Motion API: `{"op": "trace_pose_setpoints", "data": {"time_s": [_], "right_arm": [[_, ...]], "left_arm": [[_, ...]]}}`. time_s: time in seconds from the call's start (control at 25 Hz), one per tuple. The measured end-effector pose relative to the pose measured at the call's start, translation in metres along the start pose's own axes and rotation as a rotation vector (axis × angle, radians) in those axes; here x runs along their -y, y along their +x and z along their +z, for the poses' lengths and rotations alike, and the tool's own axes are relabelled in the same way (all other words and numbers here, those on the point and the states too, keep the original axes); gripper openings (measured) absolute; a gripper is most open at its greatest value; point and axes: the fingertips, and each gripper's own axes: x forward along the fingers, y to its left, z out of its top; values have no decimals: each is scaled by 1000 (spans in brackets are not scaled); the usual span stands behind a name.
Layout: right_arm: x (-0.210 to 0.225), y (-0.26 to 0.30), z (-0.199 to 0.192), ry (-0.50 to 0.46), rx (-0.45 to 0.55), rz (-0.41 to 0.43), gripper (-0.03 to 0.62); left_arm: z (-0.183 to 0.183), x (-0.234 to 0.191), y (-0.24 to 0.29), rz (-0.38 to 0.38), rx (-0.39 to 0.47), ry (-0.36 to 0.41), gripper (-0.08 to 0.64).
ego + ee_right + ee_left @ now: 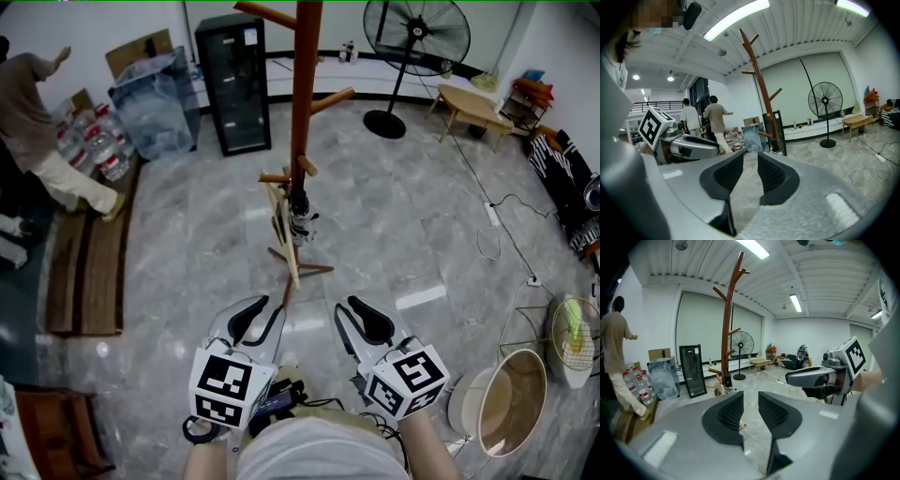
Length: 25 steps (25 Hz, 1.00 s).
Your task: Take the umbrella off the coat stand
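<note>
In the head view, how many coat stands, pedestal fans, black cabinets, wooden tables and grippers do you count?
Coat stand: 1
Pedestal fan: 1
Black cabinet: 1
Wooden table: 1
Grippers: 2, the left gripper and the right gripper
Total: 6

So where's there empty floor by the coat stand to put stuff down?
Bare floor lies between the coat stand and the wooden boards, and more between the stand and the fan. Crowded: the water bottles by the left wall, and the round baskets at the right.
</note>
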Motion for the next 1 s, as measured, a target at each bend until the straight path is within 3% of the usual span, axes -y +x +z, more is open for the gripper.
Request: {"op": "trace_pose_setpoints", "data": {"time_s": [1.0], "right_arm": [[44,99,46,8,-11,-79,92]], "left_arm": [[40,-86,76,-91,-13,8,96]]}}
